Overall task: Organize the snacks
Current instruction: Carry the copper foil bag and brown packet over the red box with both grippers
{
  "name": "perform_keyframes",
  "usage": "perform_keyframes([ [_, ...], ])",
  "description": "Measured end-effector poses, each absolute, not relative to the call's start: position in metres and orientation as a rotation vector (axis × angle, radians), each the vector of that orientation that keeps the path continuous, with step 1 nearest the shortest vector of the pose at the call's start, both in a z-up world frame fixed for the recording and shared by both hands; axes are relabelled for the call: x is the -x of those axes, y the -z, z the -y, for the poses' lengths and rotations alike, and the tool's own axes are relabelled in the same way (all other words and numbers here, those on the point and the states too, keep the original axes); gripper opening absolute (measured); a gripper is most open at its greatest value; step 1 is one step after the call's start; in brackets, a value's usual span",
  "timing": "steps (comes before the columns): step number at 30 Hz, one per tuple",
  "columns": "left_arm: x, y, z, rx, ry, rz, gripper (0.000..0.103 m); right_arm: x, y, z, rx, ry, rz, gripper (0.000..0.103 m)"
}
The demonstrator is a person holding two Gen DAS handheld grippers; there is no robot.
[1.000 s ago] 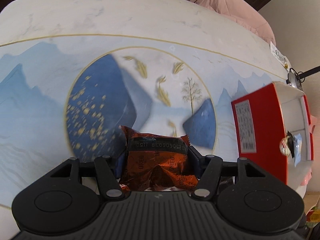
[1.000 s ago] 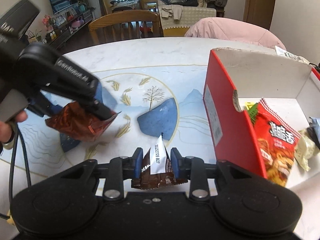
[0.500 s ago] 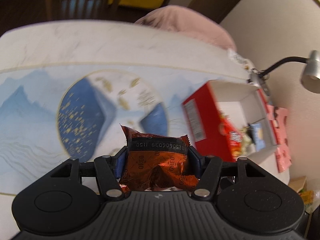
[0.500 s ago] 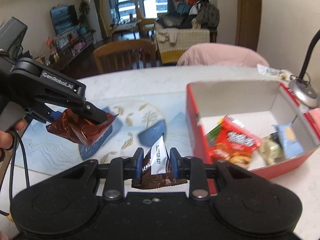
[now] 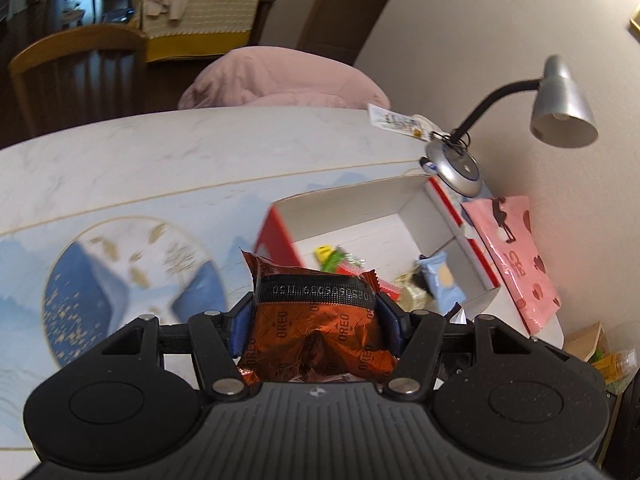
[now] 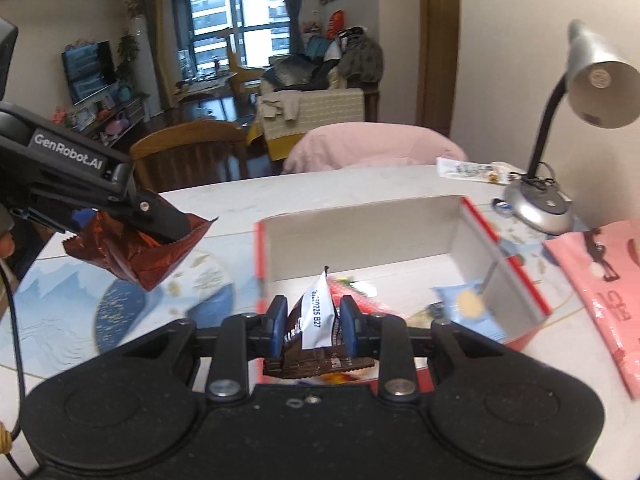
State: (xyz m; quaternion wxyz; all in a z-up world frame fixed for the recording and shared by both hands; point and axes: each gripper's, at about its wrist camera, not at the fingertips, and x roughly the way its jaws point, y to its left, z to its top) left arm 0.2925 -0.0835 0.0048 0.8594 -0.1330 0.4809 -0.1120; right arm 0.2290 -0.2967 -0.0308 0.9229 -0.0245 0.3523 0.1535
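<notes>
Behind the bench (image 6: 360,184) lies a living room with one wooden chair (image 6: 188,152), a pink padded seat back (image 6: 372,146), a television and a big window. One pale bench carries a blue mountain-and-gold-leaf pattern, and on it stands one red cardboard box (image 6: 400,236) with white inner walls, open at the top. Inside the box lie several snacks: one light blue packet (image 5: 442,280), a red bag (image 5: 384,286) mostly hidden, a green-and-yellow wrapper (image 5: 330,256) and a pale wrapped piece (image 5: 410,292); more may be hidden. One grey desk lamp (image 6: 592,88) stands beyond the box's right corner, and one pink heart-printed bag (image 5: 516,260) lies just to the right of the box. The left gripper (image 5: 316,320) has its fingers closed partway on one orange-brown Oreo packet (image 5: 316,328), held in the air to the left of the box and above the bench, as the right wrist view shows (image 6: 136,248). The right gripper (image 6: 312,324) has its fingers narrowly set, clamping one dark brown snack packet (image 6: 316,320) with a white date flap standing up, held over the box's near edge.
</notes>
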Motion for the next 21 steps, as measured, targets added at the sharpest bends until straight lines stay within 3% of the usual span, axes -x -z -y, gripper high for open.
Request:
perform_keyframes([
  [21,-0.354,0.06,0.195,0.081,0.285,-1.125,0.061,-0.298,0.077,0.354,0.091,-0.284,-0.828,0.027],
])
